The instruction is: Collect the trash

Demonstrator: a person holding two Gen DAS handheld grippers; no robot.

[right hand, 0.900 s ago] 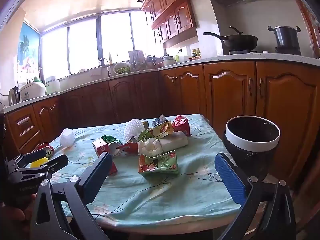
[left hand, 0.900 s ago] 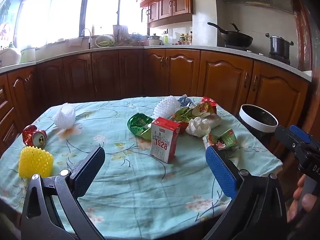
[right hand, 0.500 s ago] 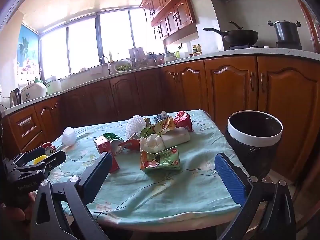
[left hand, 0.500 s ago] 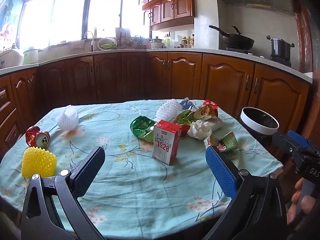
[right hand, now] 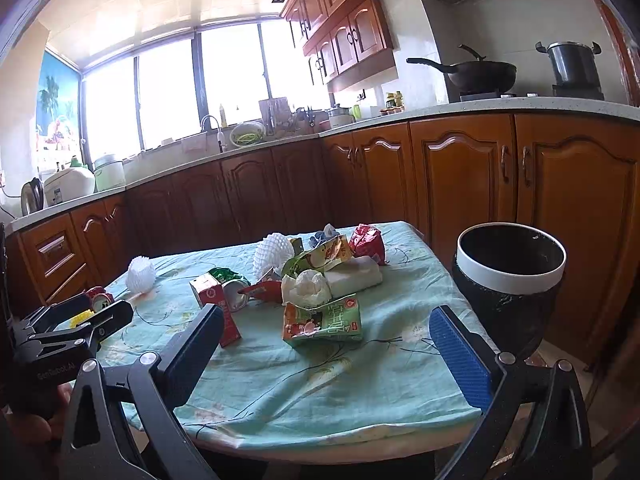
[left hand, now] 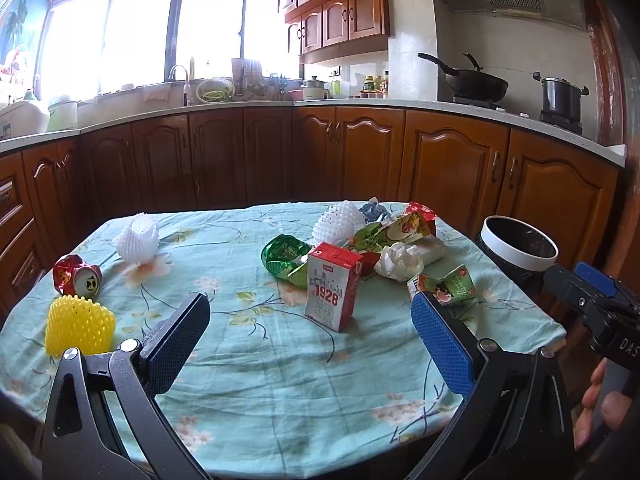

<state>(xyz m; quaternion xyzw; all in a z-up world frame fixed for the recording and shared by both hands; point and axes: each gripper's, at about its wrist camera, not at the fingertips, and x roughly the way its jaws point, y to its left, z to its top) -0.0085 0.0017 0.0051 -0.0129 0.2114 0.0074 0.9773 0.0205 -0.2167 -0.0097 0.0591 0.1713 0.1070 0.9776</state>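
Both grippers, left [left hand: 310,320] and right [right hand: 326,338], spread wide, empty, ribbed pads. Cloth-covered table [left hand: 280,380]: boxy carton [left hand: 332,286], crushed can [left hand: 76,276], foam nets, crinkled wrappers. Round bin [right hand: 510,276] beside.

On your table [left hand: 280,380] the milk carton [left hand: 331,286] stands upright before the wrapper heap [left hand: 384,236]; the crushed can [left hand: 76,276] lies far left, and the bin [right hand: 508,280] stands just beside the table's right edge.

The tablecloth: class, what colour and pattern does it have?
The tablecloth is light turquoise with a flower-and-vine print, clearest in the left wrist view.
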